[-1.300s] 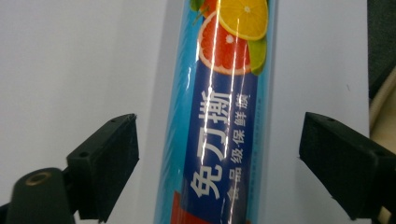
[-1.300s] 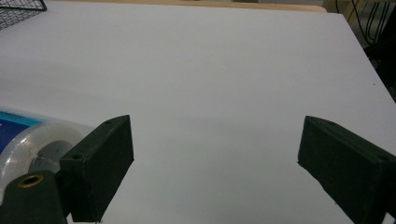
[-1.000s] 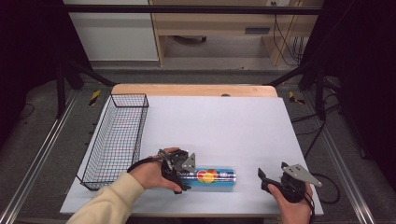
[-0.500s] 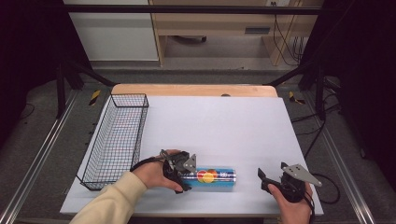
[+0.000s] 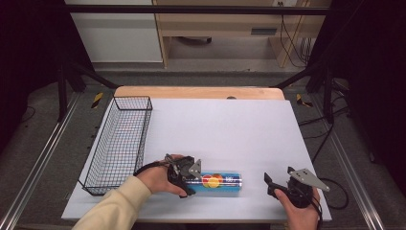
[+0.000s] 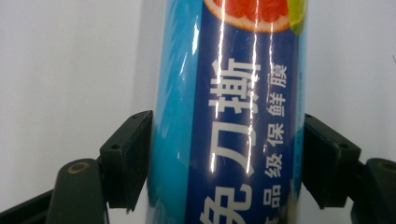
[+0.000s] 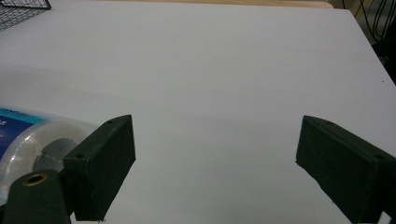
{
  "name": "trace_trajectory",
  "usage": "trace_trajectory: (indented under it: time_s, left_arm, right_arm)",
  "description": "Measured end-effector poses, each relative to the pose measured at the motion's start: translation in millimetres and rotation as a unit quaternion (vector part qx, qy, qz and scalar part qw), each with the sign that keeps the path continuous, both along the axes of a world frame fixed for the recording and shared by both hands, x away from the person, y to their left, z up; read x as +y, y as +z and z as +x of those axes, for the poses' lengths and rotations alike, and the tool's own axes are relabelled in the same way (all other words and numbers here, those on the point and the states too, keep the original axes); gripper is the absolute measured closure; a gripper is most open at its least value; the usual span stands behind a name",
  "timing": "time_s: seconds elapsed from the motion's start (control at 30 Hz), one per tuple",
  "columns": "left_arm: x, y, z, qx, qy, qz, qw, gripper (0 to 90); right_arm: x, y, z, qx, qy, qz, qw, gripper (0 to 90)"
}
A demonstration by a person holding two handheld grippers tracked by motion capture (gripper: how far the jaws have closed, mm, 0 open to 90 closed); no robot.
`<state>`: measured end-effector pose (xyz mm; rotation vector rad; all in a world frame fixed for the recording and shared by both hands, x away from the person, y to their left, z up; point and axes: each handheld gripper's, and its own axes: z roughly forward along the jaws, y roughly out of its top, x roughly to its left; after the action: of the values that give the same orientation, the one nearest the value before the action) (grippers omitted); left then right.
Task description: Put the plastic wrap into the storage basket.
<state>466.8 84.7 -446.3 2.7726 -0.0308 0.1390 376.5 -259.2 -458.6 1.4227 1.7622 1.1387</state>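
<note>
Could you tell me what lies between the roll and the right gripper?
Nothing: in the high view, bare white table separates the roll from the right gripper.

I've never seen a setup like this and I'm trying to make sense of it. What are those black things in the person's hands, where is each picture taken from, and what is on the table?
A person holds a hand tool with two black jaws in each hand. One camera looks down from above; one more rides on each tool and looks along its jaws. On the white table lie a black wire basket at the left and a blue roll of cling film near the front. The left gripper has its jaws around the roll's end, touching or almost touching its sides in the left gripper view. The right gripper is open and holds nothing, over bare table just right of the roll.
</note>
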Motion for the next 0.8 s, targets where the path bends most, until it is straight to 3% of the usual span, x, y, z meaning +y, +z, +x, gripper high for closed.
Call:
trace_trajectory:
  time_s: [0.8]
  left_arm:
    - [-3.1,-0.3,1.2,0.007,-0.002,0.006,1.0,30.8]
  right_arm:
    - [0.0,0.0,0.3,0.0,0.001,0.001,1.0,12.6]
